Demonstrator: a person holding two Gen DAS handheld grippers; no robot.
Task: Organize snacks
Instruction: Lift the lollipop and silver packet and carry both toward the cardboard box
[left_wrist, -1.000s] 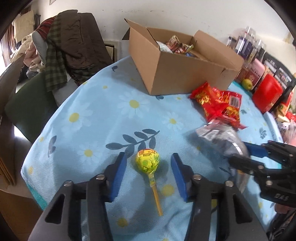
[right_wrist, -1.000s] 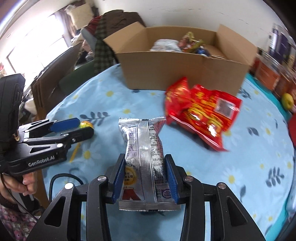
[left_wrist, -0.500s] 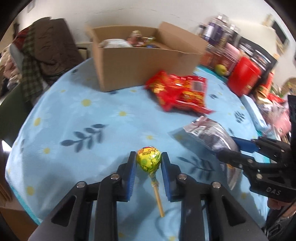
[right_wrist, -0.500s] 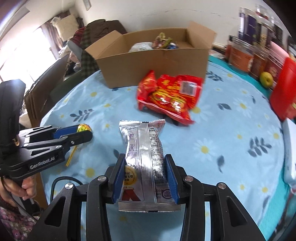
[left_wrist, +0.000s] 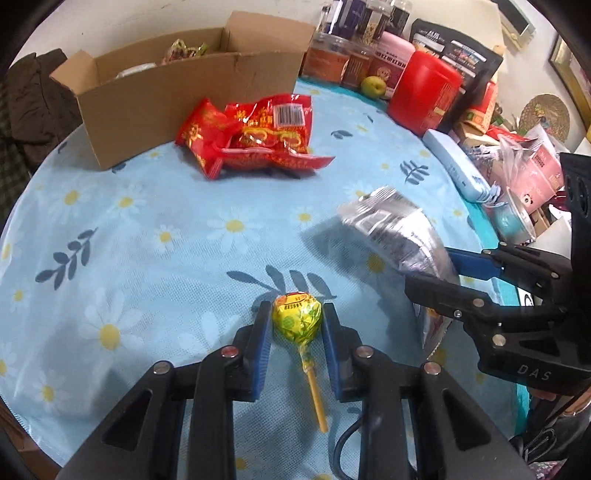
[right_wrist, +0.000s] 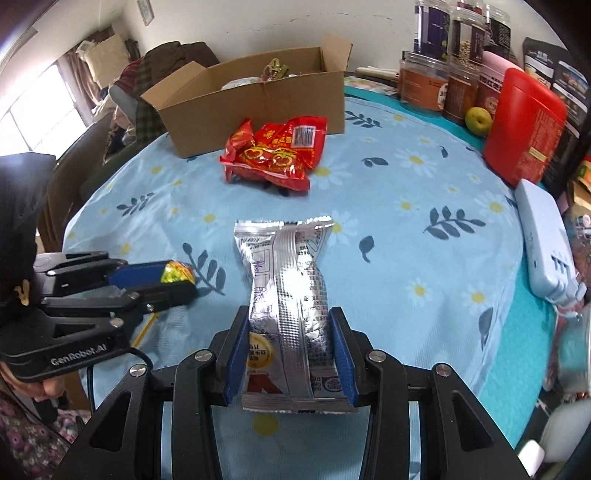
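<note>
My left gripper (left_wrist: 296, 322) is shut on a yellow-green lollipop (left_wrist: 297, 320), its stick (left_wrist: 316, 398) pointing back toward me, just above the blue daisy tablecloth (left_wrist: 147, 236). My right gripper (right_wrist: 289, 332) is shut on a silver snack packet (right_wrist: 284, 291), held lengthwise between the blue pads. Each gripper shows in the other's view: the right gripper (left_wrist: 454, 269) with the silver packet (left_wrist: 399, 229), and the left gripper (right_wrist: 173, 280) with the lollipop (right_wrist: 176, 273). A red snack bag (left_wrist: 255, 136) lies in front of the open cardboard box (left_wrist: 184, 92), which holds several snacks.
Jars (right_wrist: 439, 81), a red canister (right_wrist: 524, 125), a green apple (right_wrist: 478, 117) and a pale blue case (right_wrist: 543, 240) line the table's right edge. Clothes hang over a chair (right_wrist: 155, 74) behind the box. A hand (right_wrist: 40, 391) holds the left gripper.
The left gripper's jaws closed on the lollipop. Both grippers moved rightward across the table with their snacks, so the box and red bag shifted left in both views.
</note>
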